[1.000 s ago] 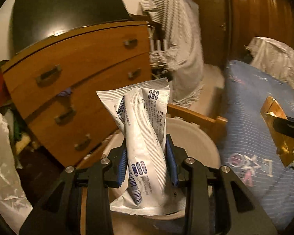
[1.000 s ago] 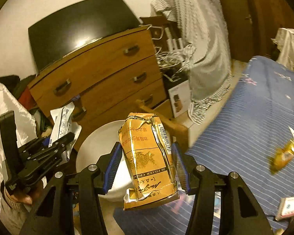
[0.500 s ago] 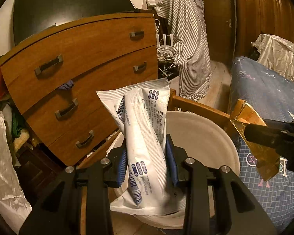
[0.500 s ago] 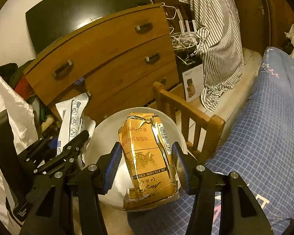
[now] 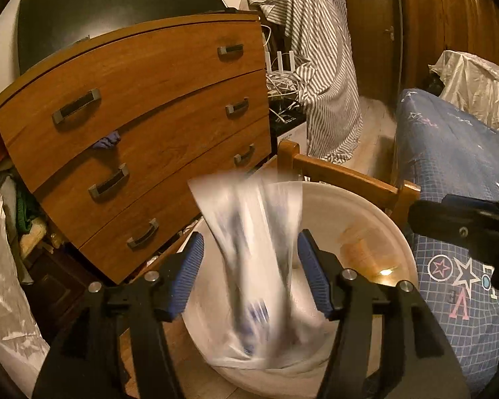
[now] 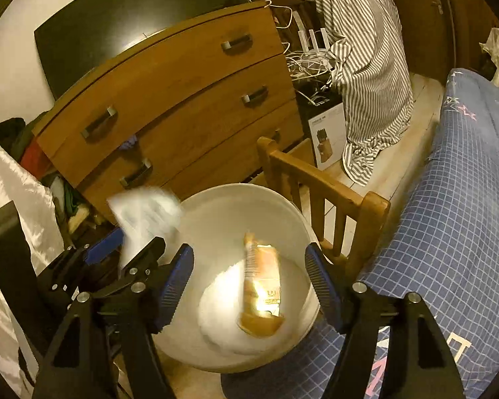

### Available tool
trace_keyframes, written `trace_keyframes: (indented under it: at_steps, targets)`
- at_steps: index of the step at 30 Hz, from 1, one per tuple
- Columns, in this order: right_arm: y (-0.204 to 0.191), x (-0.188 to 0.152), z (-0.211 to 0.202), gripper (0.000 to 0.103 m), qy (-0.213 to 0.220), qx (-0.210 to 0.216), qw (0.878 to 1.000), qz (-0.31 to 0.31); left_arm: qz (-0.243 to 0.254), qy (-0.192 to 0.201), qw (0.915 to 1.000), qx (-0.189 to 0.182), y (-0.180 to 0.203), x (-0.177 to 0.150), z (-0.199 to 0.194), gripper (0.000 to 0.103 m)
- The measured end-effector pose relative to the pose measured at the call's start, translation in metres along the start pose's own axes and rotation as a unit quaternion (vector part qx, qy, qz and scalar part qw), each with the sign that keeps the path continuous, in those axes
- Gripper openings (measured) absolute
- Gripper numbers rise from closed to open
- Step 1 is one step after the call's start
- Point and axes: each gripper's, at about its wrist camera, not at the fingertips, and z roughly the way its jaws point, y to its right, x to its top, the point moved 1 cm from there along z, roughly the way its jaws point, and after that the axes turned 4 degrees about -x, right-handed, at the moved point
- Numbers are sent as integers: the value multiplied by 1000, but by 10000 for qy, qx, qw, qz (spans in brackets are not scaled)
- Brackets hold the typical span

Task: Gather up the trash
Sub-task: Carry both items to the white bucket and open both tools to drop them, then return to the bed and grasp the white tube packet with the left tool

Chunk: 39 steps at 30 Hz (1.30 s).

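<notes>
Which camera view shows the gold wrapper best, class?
The right wrist view: the gold wrapper shows whole though blurred, loose between the opening right gripper over the white bin. The left wrist view gives only an orange blur inside the bin.

Basin point(image 6: 236, 199) sits on the floor, between the chest of drawers point(image 6: 183, 99) behind it and the bed point(image 6: 449, 232) on its right. Chair back point(image 6: 326, 183) stands at the basin's far-right rim, between basin and bed. Left gripper point(image 5: 249, 266) is over the basin's near-left rim, jaws opening, white wrapper point(image 5: 252, 249) between them, lower end down inside the basin. Right gripper point(image 6: 249, 279) is over the basin's near rim, jaws opening, cigarette pack point(image 6: 261, 286) between and below them, inside the basin. TV point(image 6: 133, 10) sits on top of the chest. Striped shirt point(image 6: 366, 50) hangs right of the chest, box point(image 6: 327, 136) on the floor below it. Plastic bag point(image 6: 10, 183) is left of the chest.
</notes>
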Motion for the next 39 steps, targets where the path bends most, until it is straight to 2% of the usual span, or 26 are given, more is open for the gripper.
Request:
trace_keyframes:
  at_steps: [13,20,23,27,33,39]
  targets:
    - [24,-8,-29,70,211,-113,9997,-41,31,41,9998,169,10,-1,-9,56]
    - [38,-21,-60,70,489,-288,9984,-79,97,146,9996,214,23,-4,-25,57]
    - [47,-30,-80,70,680,-420,9968,-79,103,204,9996,154,31,-5,-34,62]
    - [60,-46,-112,70,1022,-723,9921,-85,249,302,9992,-56,55,-13,-49,64]
    - [92,-91,-175,70,1675,-1400,9758,-83,534,254,9969,-514,106,-35,-60,67]
    - [147,-141,-224,70,1816,-1942,9638,179,904,7,9911,-976,167,-60,-60,69]
